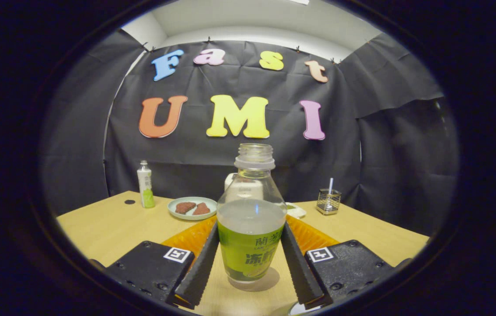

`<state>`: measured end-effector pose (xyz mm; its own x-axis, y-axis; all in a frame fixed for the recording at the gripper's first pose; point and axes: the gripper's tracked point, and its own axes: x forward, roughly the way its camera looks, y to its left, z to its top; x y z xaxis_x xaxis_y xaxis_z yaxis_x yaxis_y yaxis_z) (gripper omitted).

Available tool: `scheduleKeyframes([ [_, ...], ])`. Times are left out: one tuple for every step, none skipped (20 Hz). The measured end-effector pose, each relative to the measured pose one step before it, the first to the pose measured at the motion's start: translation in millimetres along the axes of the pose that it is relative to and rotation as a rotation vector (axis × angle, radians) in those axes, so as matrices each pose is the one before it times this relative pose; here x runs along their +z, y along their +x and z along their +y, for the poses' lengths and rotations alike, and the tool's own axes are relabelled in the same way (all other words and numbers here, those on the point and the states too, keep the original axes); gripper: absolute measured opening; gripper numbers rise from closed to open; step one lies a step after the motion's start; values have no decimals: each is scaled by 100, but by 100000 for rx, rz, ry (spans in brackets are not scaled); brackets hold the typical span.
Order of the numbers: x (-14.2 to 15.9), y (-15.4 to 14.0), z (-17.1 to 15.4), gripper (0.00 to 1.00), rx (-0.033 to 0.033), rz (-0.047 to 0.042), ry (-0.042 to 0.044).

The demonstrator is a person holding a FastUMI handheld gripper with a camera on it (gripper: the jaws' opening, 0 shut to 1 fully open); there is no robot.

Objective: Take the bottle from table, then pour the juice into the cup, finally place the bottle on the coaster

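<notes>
The tongs [250, 263] sit low in the frame with their two ribbed fingers [199, 267] slanting in on either side of the bottle [251, 228]; both appear to touch the label at its flanks, yet whether they press firmly cannot be told, so the grip is best recorded as closing on the bottle but unconfirmed. The bottle stands upright on the tabletop [107, 228] at lower centre, between the fingers, its shadow showing under the base, so it is not lifted. It has no cap and holds pale liquid to about the shoulder. Risk one: the fingers meet the smooth wrapped body on a narrow line, so a light squeeze could let it slip or twist on lifting. Risk two: with the mouth open and the level high, any jerk or early tilt would spill juice on the tabletop. An orange ridged mat [318, 237] shows just behind the bottle on both sides, in my judgement the coaster; its raised ribs could leave the bottle standing unevenly. A white cup-like vessel [243, 186] shows through the bottle's neck, hard to make out, so aiming the pour is uncertain. Farther back, at middle left, a plate [192, 208] with brown pieces and a second small bottle [145, 184]; at middle right a wire holder [328, 201], all well apart from the working area.
</notes>
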<state>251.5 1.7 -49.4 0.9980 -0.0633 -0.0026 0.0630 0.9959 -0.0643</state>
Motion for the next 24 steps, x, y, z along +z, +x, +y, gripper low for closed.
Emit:
scheduleKeyframes([
  [-206,338,-98,82,-667,395,604],
  [-146,340,-333,82,-1068,364,178],
  [-163,310,-344,82,-1769,373,-490],
  [-212,325,-369,82,-2557,493,-1224],
  [-233,121,-226,82,-1591,676,-284],
  [-413,279,330,83,3,506,902],
  [-241,127,537,83,1226,438,1473],
  [-295,189,436,83,894,846,1090],
  [-357,352,108,83,58,1294,46],
  [-197,77,-91,83,-655,829,-664],
  [-66,-85,-133,83,-401,372,-641],
  [283,-165,-3,84,-8,-667,-938],
  [317,-255,-210,84,-1518,-599,-859],
  [206,-31,-118,90,-79,-629,-675],
  [53,-238,195,97,602,-338,-359],
  [113,43,-32,100,451,-202,463],
  [150,-487,176,100,554,-191,474],
  [-84,-4,-57,100,404,444,431],
  [132,-212,83,100,344,237,-123],
  [19,-153,-107,100,-199,78,-378],
  [316,-335,6,100,290,-337,-87],
  [468,-509,368,100,2153,-1008,1069],
  [402,-393,713,100,3758,-1703,1863],
  [518,-620,259,100,1979,-1228,2045],
])
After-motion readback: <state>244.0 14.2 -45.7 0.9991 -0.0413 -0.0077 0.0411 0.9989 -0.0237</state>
